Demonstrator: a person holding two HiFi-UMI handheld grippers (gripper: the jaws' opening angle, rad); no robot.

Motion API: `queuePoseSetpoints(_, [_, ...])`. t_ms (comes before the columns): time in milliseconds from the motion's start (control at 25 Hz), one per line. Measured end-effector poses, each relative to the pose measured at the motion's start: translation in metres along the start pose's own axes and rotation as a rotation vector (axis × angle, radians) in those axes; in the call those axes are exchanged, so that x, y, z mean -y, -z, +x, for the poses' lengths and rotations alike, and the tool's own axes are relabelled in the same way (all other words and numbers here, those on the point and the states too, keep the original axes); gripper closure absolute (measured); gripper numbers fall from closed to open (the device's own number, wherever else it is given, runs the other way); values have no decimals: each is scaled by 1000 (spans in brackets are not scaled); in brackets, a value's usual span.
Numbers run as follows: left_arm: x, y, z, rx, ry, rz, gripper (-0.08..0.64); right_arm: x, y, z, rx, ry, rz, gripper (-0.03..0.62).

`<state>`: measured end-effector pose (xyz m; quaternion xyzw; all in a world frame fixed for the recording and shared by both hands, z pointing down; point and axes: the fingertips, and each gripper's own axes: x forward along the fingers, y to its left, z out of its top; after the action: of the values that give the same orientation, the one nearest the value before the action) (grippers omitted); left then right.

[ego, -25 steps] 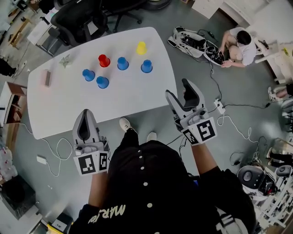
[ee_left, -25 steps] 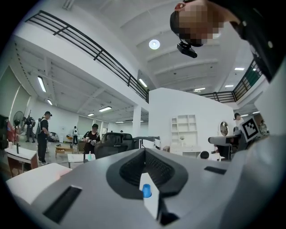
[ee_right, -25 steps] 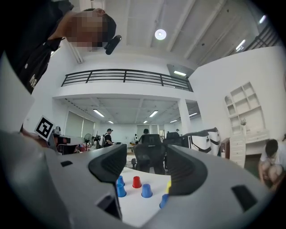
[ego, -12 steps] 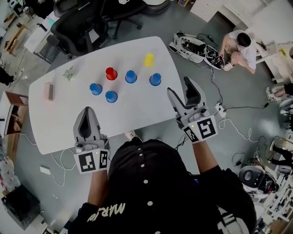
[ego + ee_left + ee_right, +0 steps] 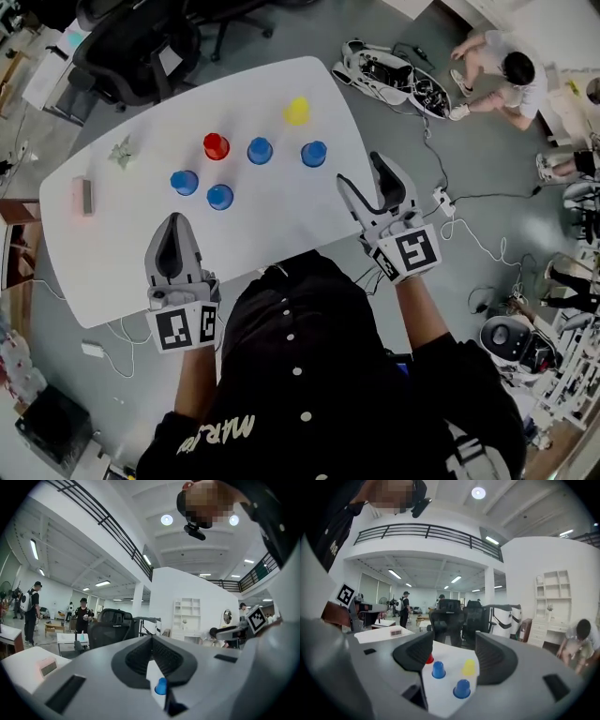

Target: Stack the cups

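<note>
Jaws well short of cups [image 5: 260,150]

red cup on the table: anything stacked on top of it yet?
Nothing on the red cup; it stands alone, upside down, on the table. The blue cup beside it stands apart. Anything under the red cup is covered.

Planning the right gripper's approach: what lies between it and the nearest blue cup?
Nothing: the head view shows bare table between the right gripper and that blue cup.

Four blue cups [image 5: 184,182] [image 5: 219,196] [image 5: 260,150] [image 5: 313,154], one red cup [image 5: 216,145] and one yellow cup [image 5: 296,111] (six altogether).
</note>
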<state>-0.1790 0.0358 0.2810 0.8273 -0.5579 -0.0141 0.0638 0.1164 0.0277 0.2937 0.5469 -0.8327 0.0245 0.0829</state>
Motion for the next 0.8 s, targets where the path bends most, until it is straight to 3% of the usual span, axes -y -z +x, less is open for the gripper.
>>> queuePoseSetpoints(160, [3, 11, 18, -36, -8, 3, 549, 17, 37, 20, -124, -11, 17, 327])
queuePoseSetpoints(600, [30, 20, 73, -103, 8, 19, 549, 32, 124, 69, -385, -175, 11, 321])
queuePoseSetpoints(800, [38, 30, 84, -144, 11, 22, 549, 34, 176, 86, -519, -204, -8, 339])
